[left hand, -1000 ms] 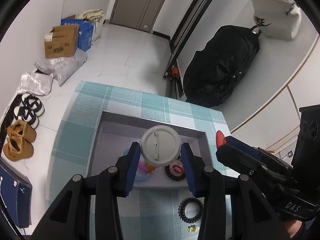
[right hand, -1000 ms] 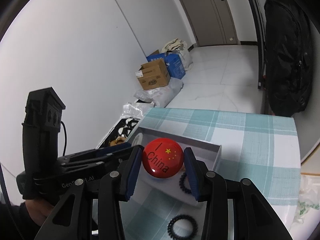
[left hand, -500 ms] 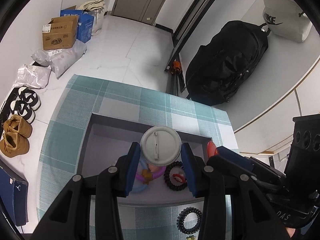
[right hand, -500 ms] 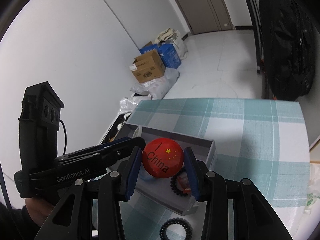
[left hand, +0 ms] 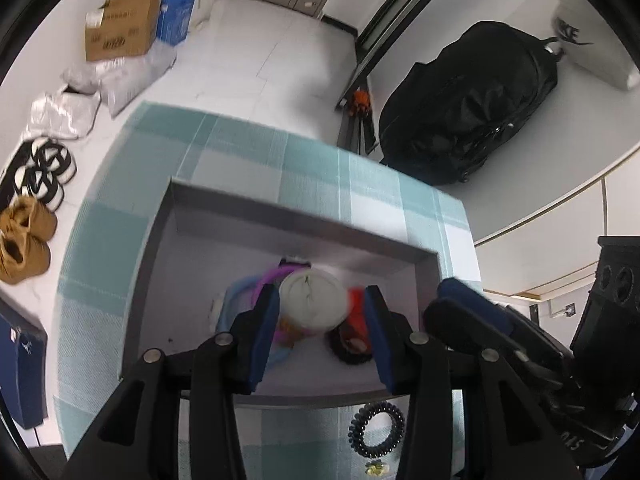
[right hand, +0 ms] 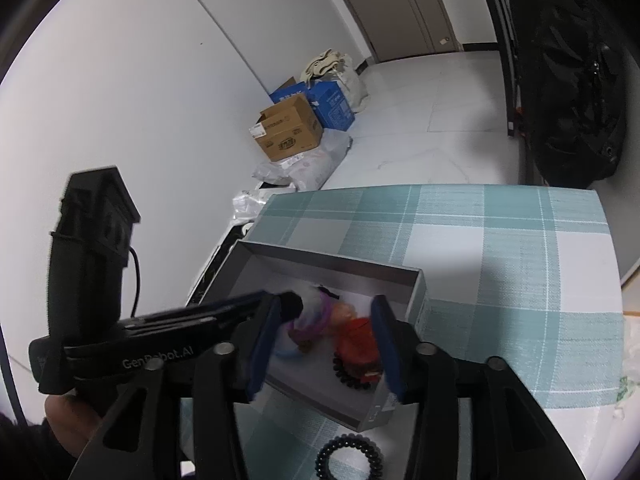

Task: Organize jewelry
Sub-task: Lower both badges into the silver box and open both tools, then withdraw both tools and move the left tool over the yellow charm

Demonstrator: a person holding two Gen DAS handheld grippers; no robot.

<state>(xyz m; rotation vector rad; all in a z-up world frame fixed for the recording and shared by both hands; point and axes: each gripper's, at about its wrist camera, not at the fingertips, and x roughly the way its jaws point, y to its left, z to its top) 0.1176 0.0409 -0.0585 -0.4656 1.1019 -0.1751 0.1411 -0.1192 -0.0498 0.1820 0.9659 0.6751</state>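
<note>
A grey box (left hand: 296, 216) (right hand: 320, 260) sits on the teal checked cloth. Both grippers hang over it. My left gripper (left hand: 322, 334) is open; a white round badge (left hand: 312, 304), blurred, is loose between its blue pads (left hand: 264, 320), over the purple and blue rings (left hand: 256, 284). My right gripper (right hand: 326, 344) is open; the red badge (right hand: 356, 344), blurred, lies in the box beside its right pad, on a black coil hair tie (right hand: 352, 380). The left gripper's tip (right hand: 288, 304) shows in the right wrist view.
A black coil hair tie (left hand: 376, 428) (right hand: 350, 458) and a small yellow piece (left hand: 376, 469) lie on the cloth in front of the box. Cardboard boxes (left hand: 120, 26), bags and shoes (left hand: 24, 236) are on the floor to the left; a black bag (left hand: 472, 108) is at the right.
Both grippers have opened over the box. The red badge has left the right gripper and dropped into the box; the white badge has come loose from the left gripper's pads.
</note>
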